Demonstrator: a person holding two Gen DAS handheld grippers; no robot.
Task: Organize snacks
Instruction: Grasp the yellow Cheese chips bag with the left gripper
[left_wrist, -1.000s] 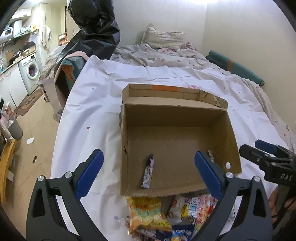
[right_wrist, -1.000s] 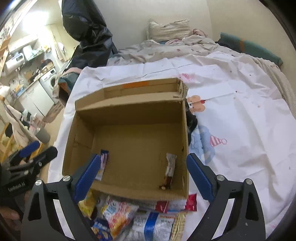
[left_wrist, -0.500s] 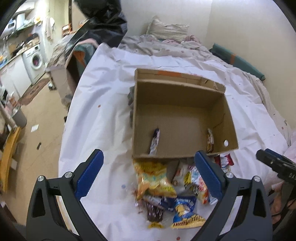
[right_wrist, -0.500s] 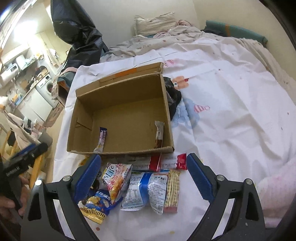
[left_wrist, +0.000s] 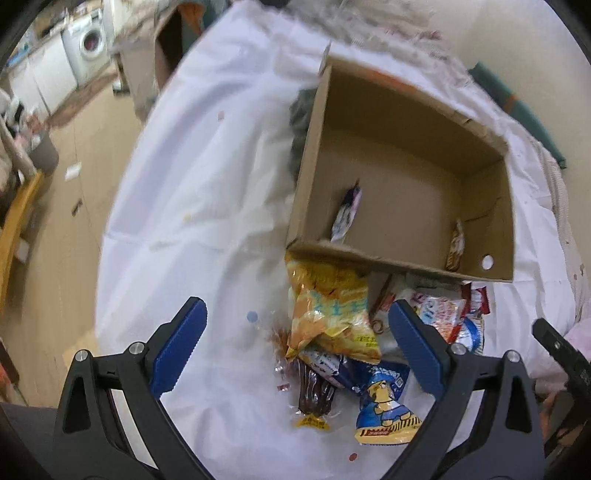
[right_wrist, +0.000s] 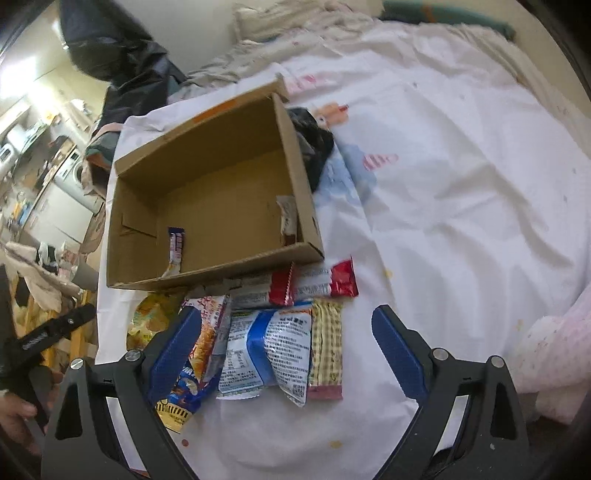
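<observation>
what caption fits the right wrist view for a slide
Open right gripper above snack packets beside a cardboard box.

Beyond the fingers, the cardboard box (left_wrist: 406, 177) blurs, its near wall hiding part of the snack pile (right_wrist: 258, 332). Packet print stays unreadable.

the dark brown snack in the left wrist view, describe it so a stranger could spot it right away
Find the open cardboard box on the white sheet, then the snack pile at its near edge. Below the big yellow bag lies the dark brown snack: see-through wrapper, yellow bottom strip, unlike its brightly printed neighbours.
</observation>
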